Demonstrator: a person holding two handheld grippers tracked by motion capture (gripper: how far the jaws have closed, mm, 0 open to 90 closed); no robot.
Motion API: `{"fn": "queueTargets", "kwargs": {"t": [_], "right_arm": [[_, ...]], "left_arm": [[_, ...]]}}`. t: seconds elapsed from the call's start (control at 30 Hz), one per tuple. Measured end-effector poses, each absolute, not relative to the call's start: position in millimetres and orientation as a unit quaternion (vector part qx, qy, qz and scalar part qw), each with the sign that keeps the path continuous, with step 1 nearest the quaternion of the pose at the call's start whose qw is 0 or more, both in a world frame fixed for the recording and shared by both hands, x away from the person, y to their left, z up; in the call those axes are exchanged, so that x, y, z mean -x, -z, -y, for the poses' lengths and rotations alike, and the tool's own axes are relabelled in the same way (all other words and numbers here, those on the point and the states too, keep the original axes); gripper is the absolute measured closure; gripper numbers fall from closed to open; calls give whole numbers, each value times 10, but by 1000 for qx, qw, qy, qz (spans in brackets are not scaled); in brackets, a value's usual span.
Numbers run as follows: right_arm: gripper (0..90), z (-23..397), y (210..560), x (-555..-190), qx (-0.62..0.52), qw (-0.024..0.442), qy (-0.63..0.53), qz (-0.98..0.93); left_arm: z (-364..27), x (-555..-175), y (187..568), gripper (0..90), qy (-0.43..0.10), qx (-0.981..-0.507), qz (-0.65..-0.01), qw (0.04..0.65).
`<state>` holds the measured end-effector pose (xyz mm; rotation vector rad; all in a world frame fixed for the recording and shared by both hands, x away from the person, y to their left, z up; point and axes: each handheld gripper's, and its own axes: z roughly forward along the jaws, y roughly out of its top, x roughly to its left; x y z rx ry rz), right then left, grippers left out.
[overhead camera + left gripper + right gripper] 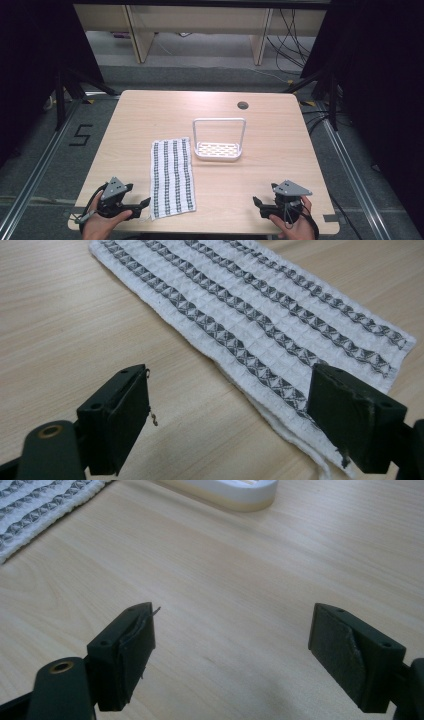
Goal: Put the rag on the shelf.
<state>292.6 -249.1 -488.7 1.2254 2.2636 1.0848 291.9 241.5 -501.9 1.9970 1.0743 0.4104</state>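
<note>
A white folded towel (pixel 172 177) with dark woven stripes lies flat left of the table's middle. Behind it, to the right, stands a white rack (pixel 219 139) with a slotted base and a tall hoop. My left gripper (pixel 145 203) rests at the front left, open and empty, its tips close to the towel's near left corner. In the left gripper view the towel (pixel 260 315) runs diagonally past the open left gripper (pixel 230 415). My right gripper (pixel 258 206) sits at the front right, open with nothing between its jaws. The right gripper (pixel 230 655) looks over bare wood towards the rack's base (pixel 235 492).
The light wooden table (pixel 150 115) has a round cable hole (pixel 243 105) near its far edge. Dark frames and cables stand on the floor at both sides, and wooden furniture legs beyond the table. The towel's corner (pixel 40 505) lies at the upper left in the right gripper view.
</note>
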Motion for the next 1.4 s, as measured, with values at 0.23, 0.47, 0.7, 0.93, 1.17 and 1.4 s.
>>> {"fn": "queueTargets", "kwargs": {"t": [0.23,0.47,0.7,0.93,1.17,1.4], "right_arm": [[202,2473,4870,-2923,-421,169,-393,-800],[210,2313,4844,-2906,-414,175,-399,-799],[227,2010,4805,-2958,-370,175,-407,-816],[260,1689,4818,-3015,-339,144,-417,-831],[313,1282,4809,-3050,-282,123,-422,-852],[354,1034,4875,-3061,-256,110,-409,-869]], "left_arm": [[-2344,-2861,5046,163,-157,-796,-413,414],[-2321,-2767,5042,161,-150,-806,-399,410],[-2277,-2706,5030,175,-150,-805,-392,419],[-2240,-2693,5035,199,-149,-809,-383,419],[-2171,-2634,5028,262,-136,-820,-370,416],[-2099,-2594,5038,306,-126,-830,-359,407]]}}
